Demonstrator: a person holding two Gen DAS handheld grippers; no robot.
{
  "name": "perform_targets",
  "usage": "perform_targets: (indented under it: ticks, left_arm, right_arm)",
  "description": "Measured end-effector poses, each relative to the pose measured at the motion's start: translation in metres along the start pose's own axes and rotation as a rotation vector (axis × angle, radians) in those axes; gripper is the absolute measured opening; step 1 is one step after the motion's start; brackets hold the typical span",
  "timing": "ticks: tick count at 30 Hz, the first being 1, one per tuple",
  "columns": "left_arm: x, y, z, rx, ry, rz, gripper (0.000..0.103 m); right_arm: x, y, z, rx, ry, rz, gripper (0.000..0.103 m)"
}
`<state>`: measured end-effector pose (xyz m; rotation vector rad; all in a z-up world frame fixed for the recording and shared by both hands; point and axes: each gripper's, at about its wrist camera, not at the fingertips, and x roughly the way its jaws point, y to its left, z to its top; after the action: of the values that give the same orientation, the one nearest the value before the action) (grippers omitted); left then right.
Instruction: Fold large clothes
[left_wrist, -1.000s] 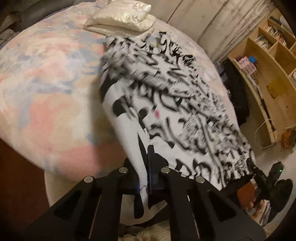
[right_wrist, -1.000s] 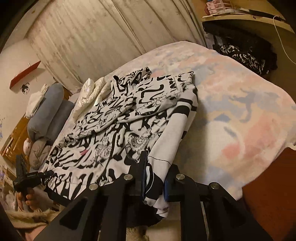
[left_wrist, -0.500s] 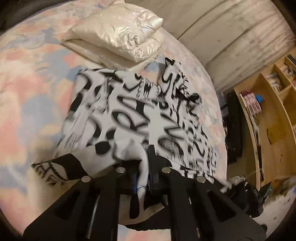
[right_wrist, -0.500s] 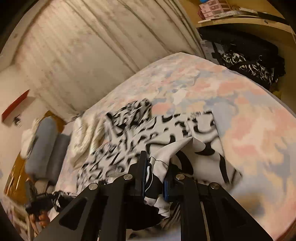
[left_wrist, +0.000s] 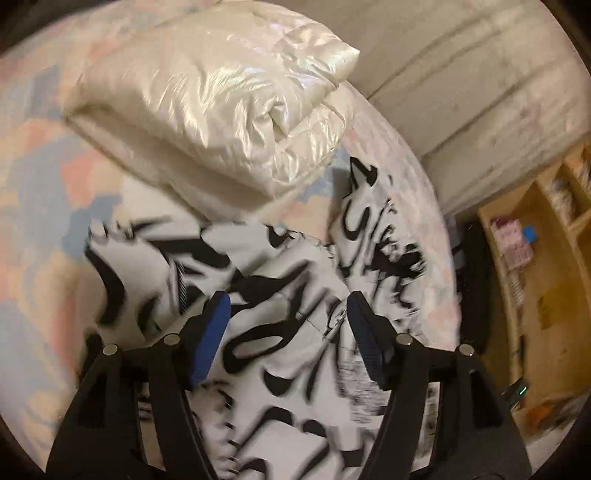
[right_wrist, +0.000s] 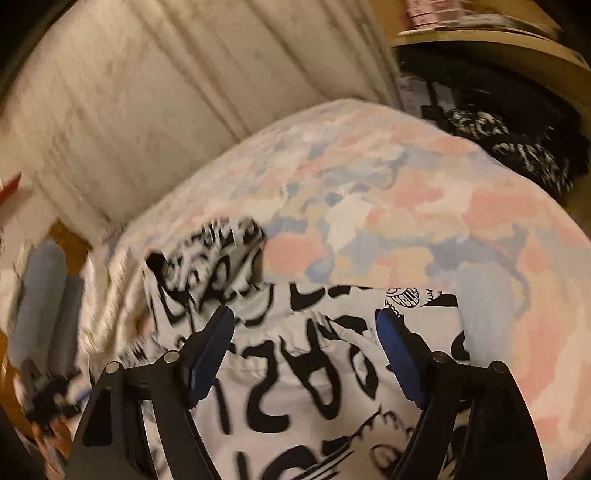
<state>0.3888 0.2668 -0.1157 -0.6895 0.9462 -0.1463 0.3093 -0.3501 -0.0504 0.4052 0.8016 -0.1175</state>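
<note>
A large white garment with black graffiti print (left_wrist: 288, 295) lies folded over on the bed with the pastel patchwork cover (left_wrist: 33, 184). My left gripper (left_wrist: 286, 317) is open and empty just above the doubled cloth, blue pads apart. In the right wrist view the same garment (right_wrist: 317, 369) lies under my right gripper (right_wrist: 306, 332), which is also open and empty. One printed sleeve (right_wrist: 218, 247) sticks out towards the far side.
A shiny cream folded duvet or jacket (left_wrist: 221, 99) lies just beyond the garment. A wooden shelf unit (left_wrist: 535, 266) stands to the right of the bed. Dark printed clothes (right_wrist: 517, 140) hang past the bed's far edge. A pale curtain (right_wrist: 184, 92) lines the wall.
Both grippers carried the garment's near edge forward over the rest of it, then opened and let it go. The cloth now lies doubled on the bed.
</note>
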Motion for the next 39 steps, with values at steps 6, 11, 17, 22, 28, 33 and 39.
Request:
perform_targets:
  ticks: [6, 11, 17, 22, 28, 33, 39]
  left_arm:
    - [0.038, -0.006, 0.004, 0.258, 0.045, 0.161, 0.063]
    - [0.066, -0.012, -0.004, 0.406, 0.075, 0.228, 0.062]
    - [0.083, -0.024, -0.019, 0.494, 0.066, 0.315, 0.008]
    - [0.058, -0.036, -0.016, 0.486, -0.036, 0.289, 0.003]
    - [0.078, -0.04, -0.001, 0.446, -0.047, 0.357, 0.003]
    - [0.114, -0.02, -0.005, 0.433, 0.004, 0.393, 0.004]
    - [0.105, -0.021, -0.009, 0.452, -0.003, 0.396, 0.012]
  right_arm:
    - [0.068, -0.007, -0.009, -0.116, 0.098, -0.042, 0.08]
    - [0.109, -0.003, -0.019, -0.197, 0.163, -0.045, 0.08]
    - [0.136, 0.013, -0.037, -0.295, 0.208, -0.061, 0.025]
    - [0.089, 0.02, -0.02, -0.24, -0.012, -0.099, 0.012]
    - [0.12, 0.04, -0.005, -0.247, -0.029, -0.184, 0.012]
    - [0.187, 0.037, -0.026, -0.268, 0.104, -0.285, 0.013]
    - [0.18, 0.038, -0.027, -0.252, 0.092, -0.286, 0.034]
